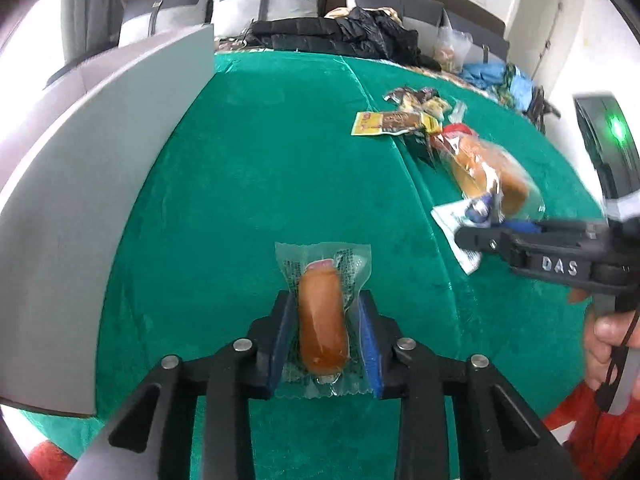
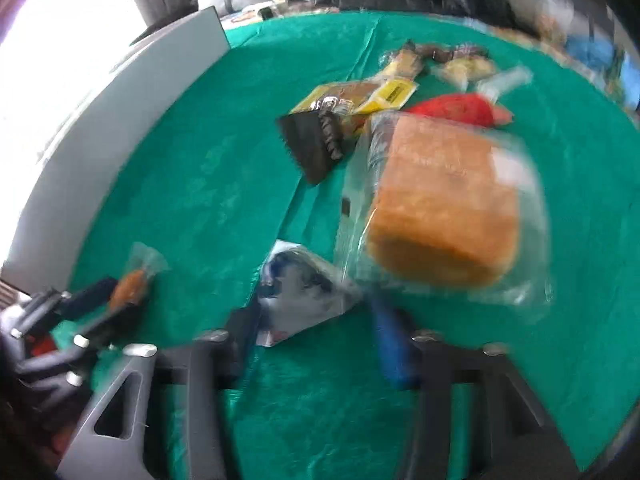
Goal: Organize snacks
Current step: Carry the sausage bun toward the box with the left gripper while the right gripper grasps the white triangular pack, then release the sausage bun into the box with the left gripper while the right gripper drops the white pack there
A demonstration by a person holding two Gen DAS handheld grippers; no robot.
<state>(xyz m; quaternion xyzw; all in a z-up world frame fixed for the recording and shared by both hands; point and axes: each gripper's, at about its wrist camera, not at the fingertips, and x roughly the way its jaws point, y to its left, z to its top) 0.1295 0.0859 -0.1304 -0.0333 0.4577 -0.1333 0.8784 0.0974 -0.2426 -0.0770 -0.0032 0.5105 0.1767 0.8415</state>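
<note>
My left gripper [image 1: 324, 320] is shut on a sausage in clear wrap [image 1: 322, 322], held over the green cloth; it also shows in the right wrist view [image 2: 130, 286]. My right gripper [image 2: 320, 320] is open around a white and blue packet [image 2: 304, 292], just in front of a bagged bread loaf [image 2: 444, 208]. The view is blurred, so contact is unclear. In the left wrist view the right gripper [image 1: 480, 236] sits by the same packet [image 1: 456, 220] and loaf [image 1: 492, 172].
A pile of snacks lies beyond the loaf: a yellow packet [image 2: 384, 96], a dark wrapper [image 2: 312, 144], a red packet [image 2: 460, 108]. A grey box wall [image 1: 80, 200] stands on the left of the green table [image 1: 260, 168]. Clothes [image 1: 352, 36] lie at the back.
</note>
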